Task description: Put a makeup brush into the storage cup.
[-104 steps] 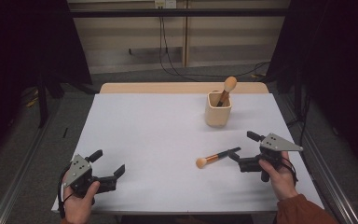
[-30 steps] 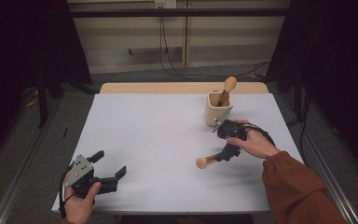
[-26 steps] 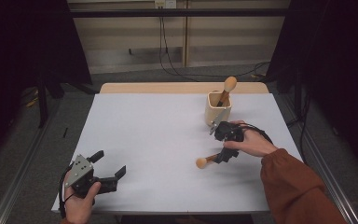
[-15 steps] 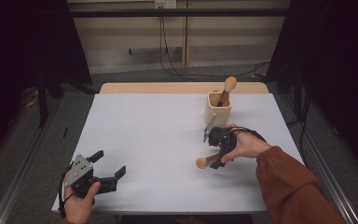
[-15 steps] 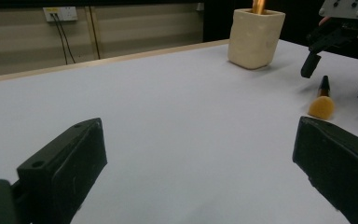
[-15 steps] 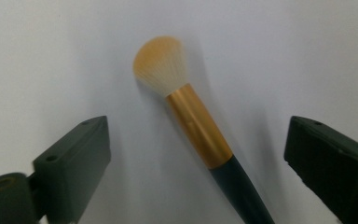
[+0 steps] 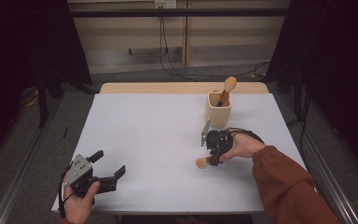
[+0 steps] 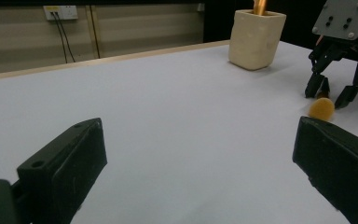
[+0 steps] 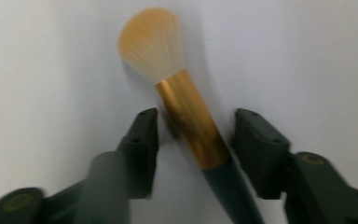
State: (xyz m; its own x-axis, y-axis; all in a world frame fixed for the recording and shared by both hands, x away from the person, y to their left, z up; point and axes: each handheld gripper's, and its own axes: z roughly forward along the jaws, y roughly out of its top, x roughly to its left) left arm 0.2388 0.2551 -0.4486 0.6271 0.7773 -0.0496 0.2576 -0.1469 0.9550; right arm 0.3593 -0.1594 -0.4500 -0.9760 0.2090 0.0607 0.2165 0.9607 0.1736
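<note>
On the white table (image 7: 168, 140), right of centre, a makeup brush (image 9: 182, 107) is straddled by the right gripper (image 9: 193, 128), jaws parted either side of its gold ferrule, pointed down from a bent wrist. Near the front left corner, the left gripper (image 7: 108, 172) is held low, jaws spread wide.

**No readable text**

No lettering, brand, number or sign can be read anywhere. The cup (image 7: 218, 110), the brush (image 9: 186, 112) on the table (image 7: 149, 135) and the wall socket (image 8: 60, 12) carry no legible marks.
</note>
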